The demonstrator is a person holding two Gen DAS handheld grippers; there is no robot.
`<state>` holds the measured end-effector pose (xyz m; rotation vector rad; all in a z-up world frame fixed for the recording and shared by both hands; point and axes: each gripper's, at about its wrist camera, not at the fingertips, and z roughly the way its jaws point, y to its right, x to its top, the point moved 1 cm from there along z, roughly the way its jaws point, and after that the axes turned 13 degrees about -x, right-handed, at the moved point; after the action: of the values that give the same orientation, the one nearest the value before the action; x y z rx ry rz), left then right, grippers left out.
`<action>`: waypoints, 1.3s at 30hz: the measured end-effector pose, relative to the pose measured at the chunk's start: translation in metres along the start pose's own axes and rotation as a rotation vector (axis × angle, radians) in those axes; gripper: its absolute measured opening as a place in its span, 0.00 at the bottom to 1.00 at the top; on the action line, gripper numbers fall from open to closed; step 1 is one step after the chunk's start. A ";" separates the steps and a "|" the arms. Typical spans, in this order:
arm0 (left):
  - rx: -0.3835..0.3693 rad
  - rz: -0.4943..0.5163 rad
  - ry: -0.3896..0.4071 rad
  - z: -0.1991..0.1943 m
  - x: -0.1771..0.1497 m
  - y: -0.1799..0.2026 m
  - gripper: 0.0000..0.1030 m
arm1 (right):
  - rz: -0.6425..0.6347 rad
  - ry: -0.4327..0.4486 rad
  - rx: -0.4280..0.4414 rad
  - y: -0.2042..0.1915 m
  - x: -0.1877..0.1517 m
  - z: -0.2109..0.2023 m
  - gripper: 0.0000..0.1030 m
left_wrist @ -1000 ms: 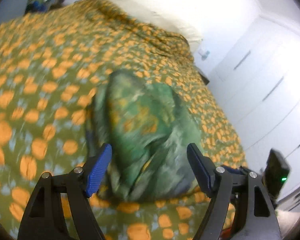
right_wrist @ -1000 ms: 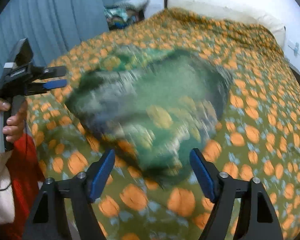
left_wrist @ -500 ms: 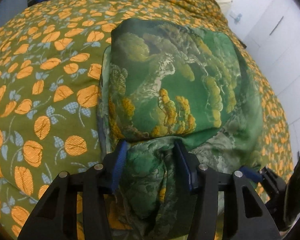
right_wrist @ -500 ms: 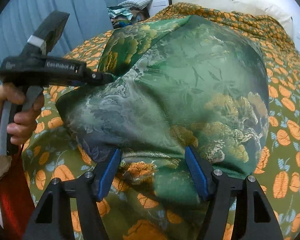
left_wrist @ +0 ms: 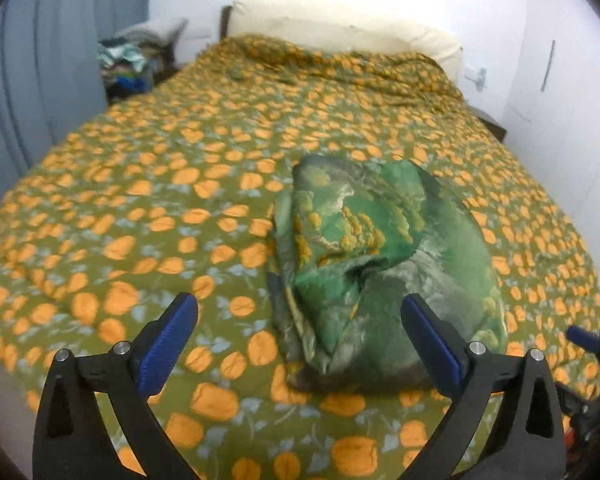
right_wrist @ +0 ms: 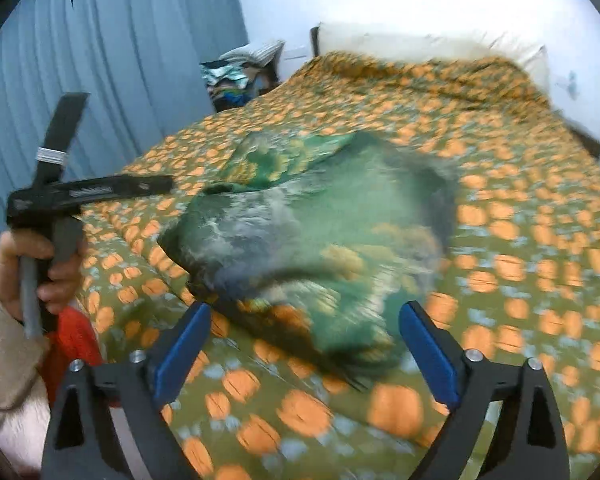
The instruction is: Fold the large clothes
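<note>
A green patterned garment (left_wrist: 376,256) lies folded in a thick bundle on the bed, right of centre in the left wrist view. It also shows, blurred, in the right wrist view (right_wrist: 320,236). My left gripper (left_wrist: 300,340) is open and empty, pulled back from the bundle's near edge. My right gripper (right_wrist: 304,344) is open and empty, just short of the bundle. The left gripper's body (right_wrist: 80,196) shows at the left of the right wrist view, held in a hand.
The bed is covered by an olive spread with orange flowers (left_wrist: 140,184). A cream pillow (left_wrist: 340,28) lies at the head. A pile of clothes (left_wrist: 132,60) sits by the blue curtain (right_wrist: 100,60). White wardrobe doors (left_wrist: 560,80) stand to the right.
Half a second ago both grippers were closed in on the garment's near edge. Both have since opened wide and drawn back, leaving the bundle lying on the bed.
</note>
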<state>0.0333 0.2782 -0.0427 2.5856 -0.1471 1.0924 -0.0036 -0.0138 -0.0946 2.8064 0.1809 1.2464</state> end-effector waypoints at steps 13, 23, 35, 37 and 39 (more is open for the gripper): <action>0.068 0.034 0.022 -0.026 -0.014 0.046 0.99 | 0.180 -0.088 -0.162 0.061 -0.051 -0.045 0.94; 0.104 0.044 0.009 -0.029 -0.021 0.052 0.99 | 0.213 -0.069 -0.124 0.058 -0.053 -0.053 0.95; 0.140 0.046 0.023 -0.034 -0.023 0.050 0.99 | 0.218 -0.043 -0.079 0.053 -0.052 -0.061 0.95; 0.144 0.048 0.021 -0.033 -0.023 0.050 0.99 | 0.220 -0.045 -0.081 0.054 -0.052 -0.060 0.95; 0.148 0.050 0.020 -0.032 -0.023 0.050 0.99 | 0.220 -0.053 -0.079 0.053 -0.052 -0.058 0.95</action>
<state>-0.0154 0.2412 -0.0253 2.7133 -0.1309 1.1883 -0.0773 -0.0726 -0.0879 2.8480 -0.1804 1.1871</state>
